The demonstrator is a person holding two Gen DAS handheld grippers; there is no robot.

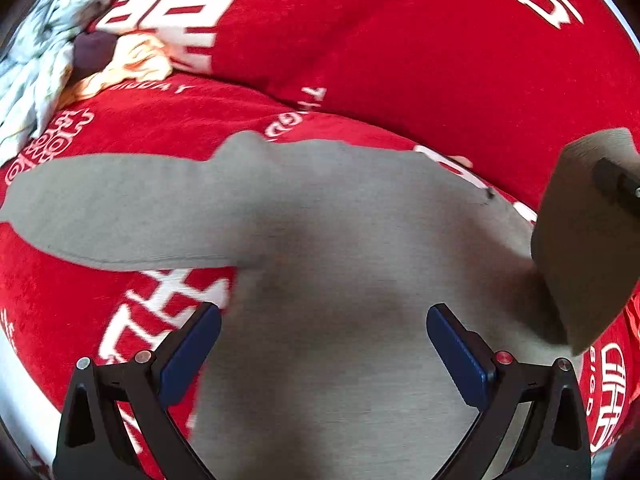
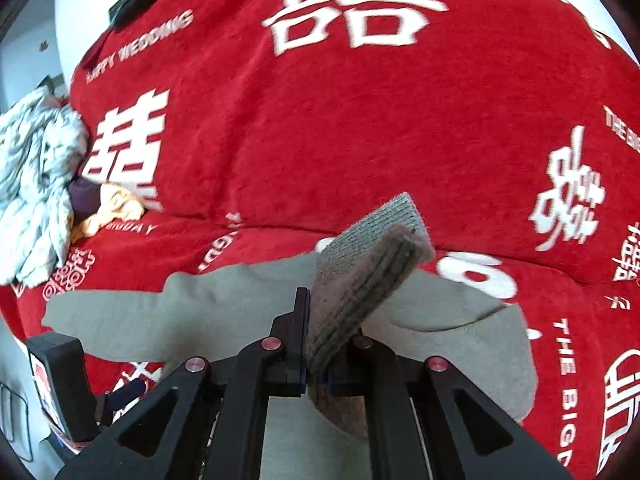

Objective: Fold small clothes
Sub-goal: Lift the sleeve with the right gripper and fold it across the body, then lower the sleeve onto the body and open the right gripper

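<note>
Across both wrist views spreads a red blanket [image 1: 400, 60] printed with big white characters and lines of English lettering, bunched into 2 soft ridges. On its lower fold lies the grey top [image 1: 340, 280], flat on its front or back, I cannot tell which, with 1 sleeve [image 1: 100, 208] stretched out straight toward the left edge of the left wrist view. Its other sleeve [image 2: 360, 280] is lifted clear of the blanket and hangs doubled over the body of the garment, ribbed cuff uppermost.

At the far left edge sits a heap of other laundry: a pale blue-grey patterned cloth [image 1: 44, 48], a dark purple piece [image 1: 94, 54] and an orange-and-cream piece [image 1: 136, 60] touching it. All are well apart from the grey top.

Pinched tight on the raised sleeve is the right gripper [image 2: 310, 360], its pads pressed together with the fabric between. Over the garment's lower body hangs the left gripper [image 1: 324, 352], blue pads spread wide with nothing between them; nothing blocks it.
</note>
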